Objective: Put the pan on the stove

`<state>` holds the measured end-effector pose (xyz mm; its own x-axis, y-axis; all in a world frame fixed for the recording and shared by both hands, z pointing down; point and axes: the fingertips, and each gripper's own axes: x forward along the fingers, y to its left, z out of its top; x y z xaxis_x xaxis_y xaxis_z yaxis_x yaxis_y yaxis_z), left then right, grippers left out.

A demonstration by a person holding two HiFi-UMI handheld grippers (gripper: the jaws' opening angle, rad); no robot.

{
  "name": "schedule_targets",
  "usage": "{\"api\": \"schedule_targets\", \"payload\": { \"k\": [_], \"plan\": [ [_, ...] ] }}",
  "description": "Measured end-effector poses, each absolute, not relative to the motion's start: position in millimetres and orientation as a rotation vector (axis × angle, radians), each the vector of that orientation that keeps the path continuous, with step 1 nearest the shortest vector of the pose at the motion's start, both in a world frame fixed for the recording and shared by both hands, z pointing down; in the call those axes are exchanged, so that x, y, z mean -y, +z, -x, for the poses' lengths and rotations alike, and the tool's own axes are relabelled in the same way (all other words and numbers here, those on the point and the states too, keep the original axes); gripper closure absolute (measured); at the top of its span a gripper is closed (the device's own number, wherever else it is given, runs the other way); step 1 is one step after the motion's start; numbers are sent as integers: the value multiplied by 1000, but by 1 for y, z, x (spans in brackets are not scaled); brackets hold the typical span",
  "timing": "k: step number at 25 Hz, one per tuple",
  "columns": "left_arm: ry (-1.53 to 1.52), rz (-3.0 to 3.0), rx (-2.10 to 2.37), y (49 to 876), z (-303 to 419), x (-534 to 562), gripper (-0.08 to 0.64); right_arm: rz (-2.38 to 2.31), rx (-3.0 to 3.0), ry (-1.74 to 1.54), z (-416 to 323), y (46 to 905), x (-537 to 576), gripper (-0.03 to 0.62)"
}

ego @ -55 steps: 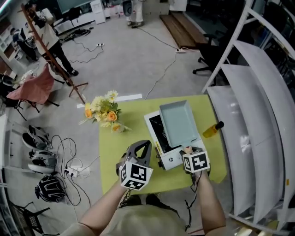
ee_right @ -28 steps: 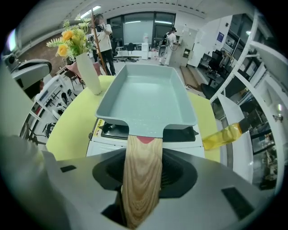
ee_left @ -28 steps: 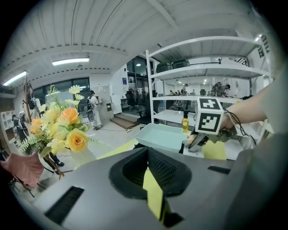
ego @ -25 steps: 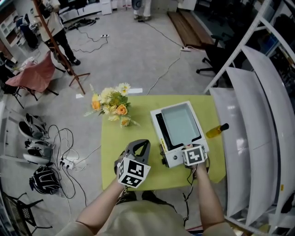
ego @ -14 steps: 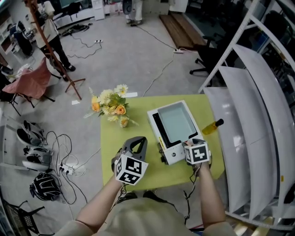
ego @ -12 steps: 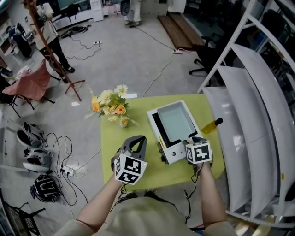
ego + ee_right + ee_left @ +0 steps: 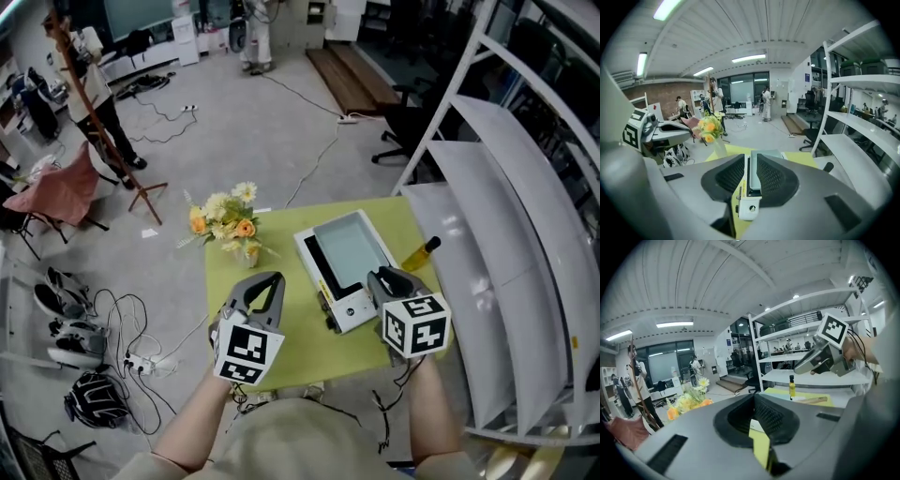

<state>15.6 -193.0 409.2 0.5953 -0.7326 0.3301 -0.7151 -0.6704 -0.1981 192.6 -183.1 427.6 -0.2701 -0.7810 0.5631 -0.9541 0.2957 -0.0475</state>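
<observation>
The grey-blue rectangular pan (image 7: 352, 246) lies flat on the white portable stove (image 7: 339, 305), on the green table (image 7: 300, 352). My right gripper (image 7: 378, 278) hovers at the stove's near right corner, clear of the pan. Its jaws are closing with nothing between them. In the right gripper view, a narrow slit between the jaws of the right gripper (image 7: 750, 161) frames the pan (image 7: 760, 168) and the stove (image 7: 749, 207) further off. My left gripper (image 7: 271, 279) hangs over the table left of the stove, shut and empty. The left gripper view shows the pan's wooden handle (image 7: 817, 401).
A vase of yellow and orange flowers (image 7: 229, 225) stands at the table's far left. A yellow bottle with a black cap (image 7: 421, 253) lies right of the stove. White shelving (image 7: 506, 234) runs along the right. Cables and helmets (image 7: 89, 375) lie on the floor at left.
The pan, earlier tilted over the stove in my right gripper, now rests on it. My right gripper has let go, drawn back from the handle and risen. Both grippers sit higher.
</observation>
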Motion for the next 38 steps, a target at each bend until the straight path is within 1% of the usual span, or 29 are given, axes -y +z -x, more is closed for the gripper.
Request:
{"api": "schedule_targets", "payload": {
  "k": [5,6,8,10,17,24,30,38],
  "plan": [
    [-526,2716,-1234,367,-8,176,554,-1581,2279,451,-167,376,159,526],
    [-517,2703,-1223,359,-7,172,554,-1591,2303,433,-164,366,154,534],
    [-502,2673,-1200,344,-6,163,554,-1630,2346,392,-160,347,144,572],
    [-476,2651,-1183,332,-3,156,554,-1668,2385,354,-156,331,135,584],
    [-389,2617,-1172,303,13,134,554,-1729,2505,220,-141,291,105,586],
    [-335,2682,-1070,296,17,107,554,-1694,2492,208,-128,309,89,586],
    [-374,2756,-1109,327,21,110,554,-1641,2470,248,-118,334,89,586],
    [-390,2766,-1147,335,26,119,554,-1613,2490,228,-110,326,97,586]
  ]
}}
